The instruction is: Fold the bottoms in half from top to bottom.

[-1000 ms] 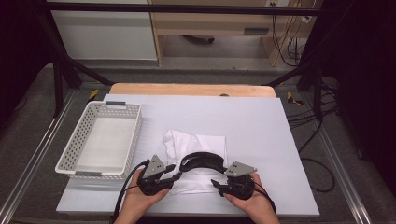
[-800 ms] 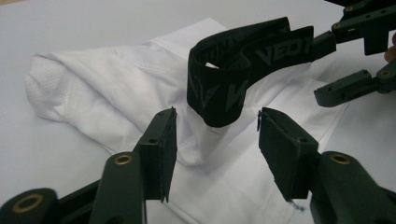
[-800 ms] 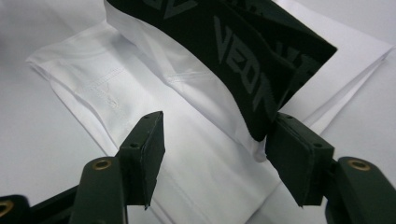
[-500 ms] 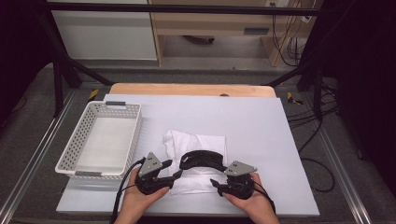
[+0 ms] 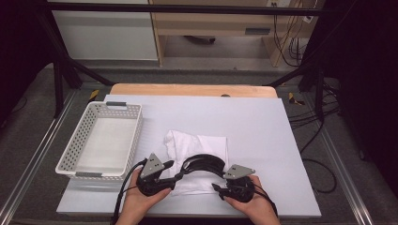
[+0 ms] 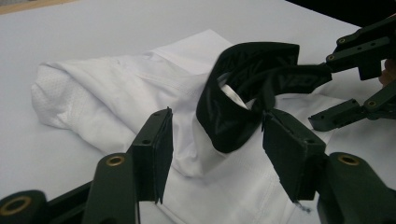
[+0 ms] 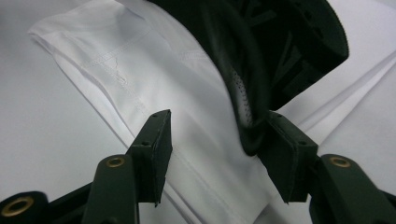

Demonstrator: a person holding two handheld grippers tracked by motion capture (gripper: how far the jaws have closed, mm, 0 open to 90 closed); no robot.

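Note:
A white folded garment (image 5: 199,143) lies on the table's near middle. Its black elastic band (image 5: 205,161) arches up between my two grippers. My left gripper (image 5: 180,174) points right, and in the left gripper view (image 6: 217,116) its jaws stand open; the band (image 6: 243,70) brushes only the right jaw. They have widened within the last second. My right gripper (image 5: 217,187) points left. In the right gripper view (image 7: 218,116) its jaws have just been closing, with the band (image 7: 252,70) against the right jaw, white cloth (image 7: 154,60) below and the left jaw free.
A white perforated basket (image 5: 77,140) stands empty at the table's left. The pale tabletop (image 5: 267,131) stretches bare to the right and behind the garment. A wooden board edge (image 5: 192,90) runs along the back; black frame legs and cables stand beyond.
Both hands stay where they were beside the garment. The black band keeps its arch between the grippers.

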